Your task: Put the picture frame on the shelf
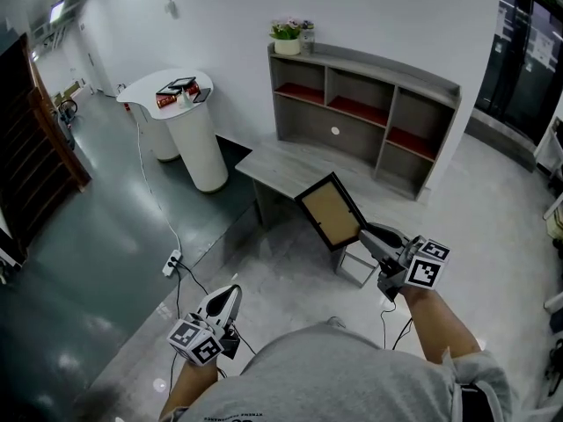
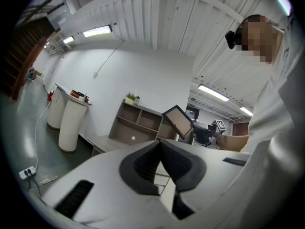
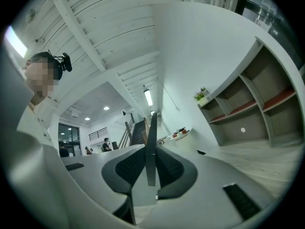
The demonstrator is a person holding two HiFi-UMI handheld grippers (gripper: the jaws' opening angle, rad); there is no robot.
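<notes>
The grey shelf [image 1: 365, 112] is standing against the wall behind the low table [image 1: 277, 167], whose near edge the picture frame [image 1: 332, 211] is partly covering. The frame is hanging tilted in the air, short of the shelf. One corner is disappearing between the jaws of the right gripper [image 1: 367, 233], which are pinching it; that gripper's view is showing it only edge-on. The left gripper [image 1: 232, 292] is hovering empty, jaws pressed together.

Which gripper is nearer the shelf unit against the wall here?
Right. The right gripper, clamped on the picture frame, is out ahead toward the shelf. The left gripper sits back by the person's body, empty and farther from it.
</notes>
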